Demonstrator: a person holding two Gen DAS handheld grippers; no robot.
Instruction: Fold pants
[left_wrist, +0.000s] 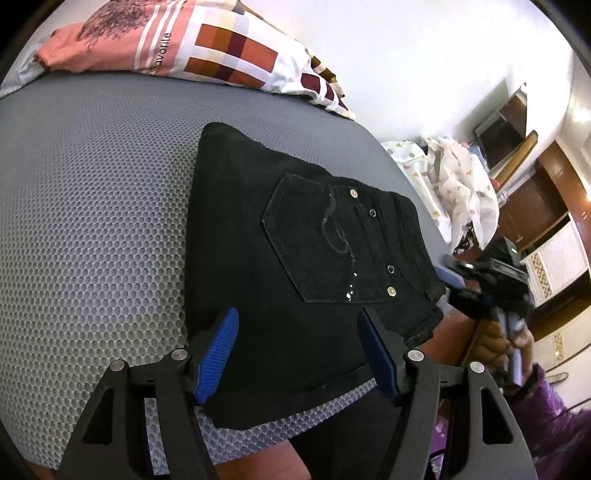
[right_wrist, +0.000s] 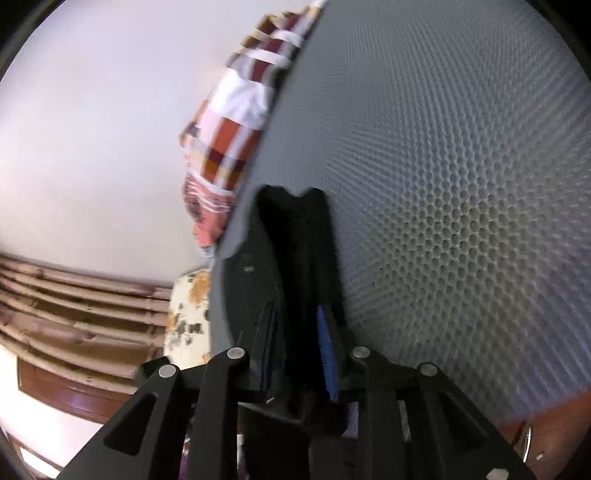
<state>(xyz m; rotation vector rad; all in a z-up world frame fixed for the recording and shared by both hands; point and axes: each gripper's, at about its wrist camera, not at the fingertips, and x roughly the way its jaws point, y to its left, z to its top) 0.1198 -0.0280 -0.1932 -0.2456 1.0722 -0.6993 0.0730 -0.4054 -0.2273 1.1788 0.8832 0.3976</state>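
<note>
The black pants (left_wrist: 295, 251) lie folded on the grey honeycomb mattress (left_wrist: 92, 221), back pocket with studs facing up. My left gripper (left_wrist: 297, 354) is open and empty, hovering just above the pants' near edge. My right gripper (left_wrist: 476, 291) shows at the pants' right edge, held in a hand. In the right wrist view my right gripper (right_wrist: 299, 347) is shut on the black pants (right_wrist: 295, 240), with cloth pinched between its blue pads (right_wrist: 327, 354).
A patterned pillow and pink cloth (left_wrist: 207, 51) lie at the mattress's far end. A white printed cloth pile (left_wrist: 458, 184) sits right of the bed. Wooden furniture (left_wrist: 535, 206) stands further right. The mattress edge (left_wrist: 258, 435) is near me.
</note>
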